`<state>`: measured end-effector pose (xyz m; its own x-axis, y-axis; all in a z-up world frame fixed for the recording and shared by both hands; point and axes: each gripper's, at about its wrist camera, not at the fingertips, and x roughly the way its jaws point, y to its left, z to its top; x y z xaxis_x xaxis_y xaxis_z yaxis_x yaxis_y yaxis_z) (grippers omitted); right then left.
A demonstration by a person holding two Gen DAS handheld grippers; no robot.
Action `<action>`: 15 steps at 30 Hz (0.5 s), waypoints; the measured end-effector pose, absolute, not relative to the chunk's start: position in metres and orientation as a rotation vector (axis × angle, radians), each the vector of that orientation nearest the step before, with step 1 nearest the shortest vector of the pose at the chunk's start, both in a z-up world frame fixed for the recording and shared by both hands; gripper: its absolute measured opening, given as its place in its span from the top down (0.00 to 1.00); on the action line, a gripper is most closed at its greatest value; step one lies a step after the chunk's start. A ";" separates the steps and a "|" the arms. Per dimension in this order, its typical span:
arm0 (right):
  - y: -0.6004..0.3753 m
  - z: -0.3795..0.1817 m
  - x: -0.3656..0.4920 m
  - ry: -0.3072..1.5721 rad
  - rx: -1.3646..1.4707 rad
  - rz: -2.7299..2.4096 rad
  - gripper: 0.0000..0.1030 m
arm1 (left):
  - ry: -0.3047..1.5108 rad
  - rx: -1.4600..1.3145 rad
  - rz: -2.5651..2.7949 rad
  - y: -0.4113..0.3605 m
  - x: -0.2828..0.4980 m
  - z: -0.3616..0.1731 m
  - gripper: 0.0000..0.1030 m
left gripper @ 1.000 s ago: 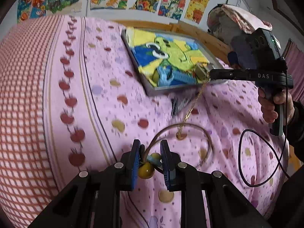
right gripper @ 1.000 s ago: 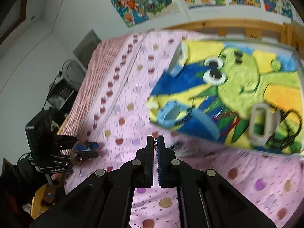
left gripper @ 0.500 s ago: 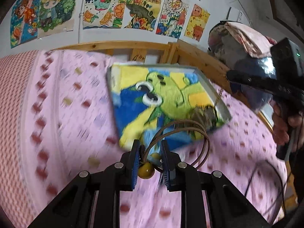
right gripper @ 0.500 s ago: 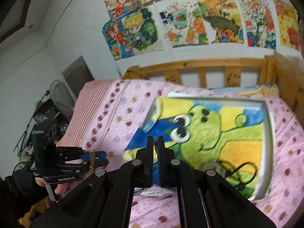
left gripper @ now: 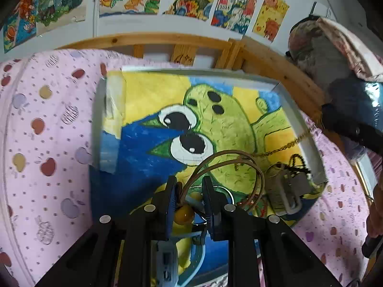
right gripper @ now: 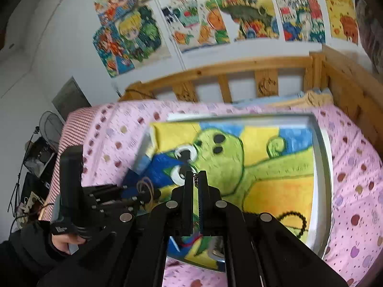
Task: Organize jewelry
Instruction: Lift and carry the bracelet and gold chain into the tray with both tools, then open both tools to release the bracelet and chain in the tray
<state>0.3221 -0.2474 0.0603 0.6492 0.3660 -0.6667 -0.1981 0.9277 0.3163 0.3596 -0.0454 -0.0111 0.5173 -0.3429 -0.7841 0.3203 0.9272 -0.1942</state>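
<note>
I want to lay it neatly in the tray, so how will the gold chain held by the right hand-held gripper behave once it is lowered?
The gold chain likely stays floppy: it sags in a curve toward the right hand-held gripper, so it should pile rather than lie straight. It looks thin and light, so it may swing. Its links could snag the brown cord loop it crosses, over the tray.

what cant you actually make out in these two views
- Left wrist view: the gold chain runs off behind the dark right gripper body at the right edge, so its far end is hidden.
- Right wrist view: what the right gripper pinches is too small to identify.
- Right wrist view: the left gripper and its brown cord loop are blurred.
</note>
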 end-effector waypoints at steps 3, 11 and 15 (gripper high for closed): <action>-0.250 0.047 0.323 0.835 0.215 0.300 0.96 | 0.975 -0.005 -0.380 -0.050 0.364 -0.020 0.80; -0.263 0.037 0.324 0.858 0.207 0.241 0.94 | 0.996 -0.036 -0.352 -0.041 0.366 -0.020 0.79; -0.270 0.038 0.320 0.836 0.229 0.222 0.56 | 0.979 -0.055 -0.342 -0.036 0.362 -0.013 0.52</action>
